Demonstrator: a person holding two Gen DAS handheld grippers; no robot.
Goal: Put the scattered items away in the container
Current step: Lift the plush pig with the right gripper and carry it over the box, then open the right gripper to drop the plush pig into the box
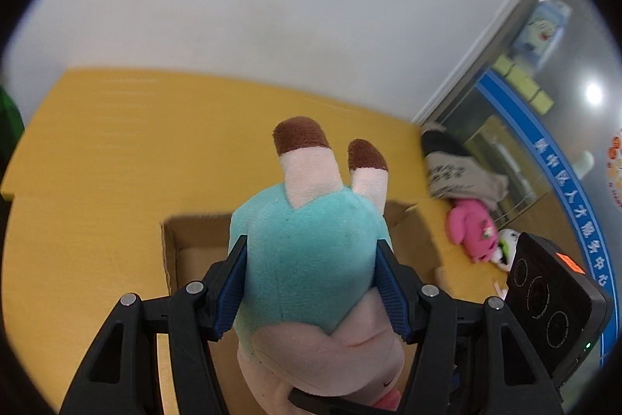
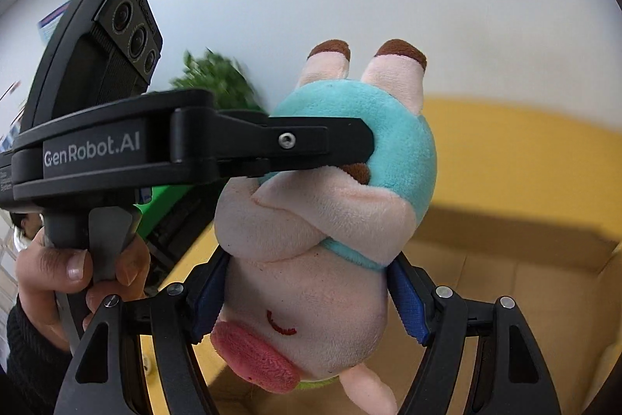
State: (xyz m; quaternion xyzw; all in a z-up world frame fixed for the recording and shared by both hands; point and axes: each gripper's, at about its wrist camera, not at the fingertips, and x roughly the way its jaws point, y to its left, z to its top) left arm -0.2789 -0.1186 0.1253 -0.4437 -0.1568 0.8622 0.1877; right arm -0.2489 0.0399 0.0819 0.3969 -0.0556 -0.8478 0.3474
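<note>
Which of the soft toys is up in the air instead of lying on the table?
The pig plush in the teal shirt, clamped by both grippers above the cardboard box. The pink plush lies on the table.

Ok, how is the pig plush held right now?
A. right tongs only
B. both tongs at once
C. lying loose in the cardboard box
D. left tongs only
B: the left tongs squeeze the pig plush at its teal body, and the right tongs clamp its head.
</note>
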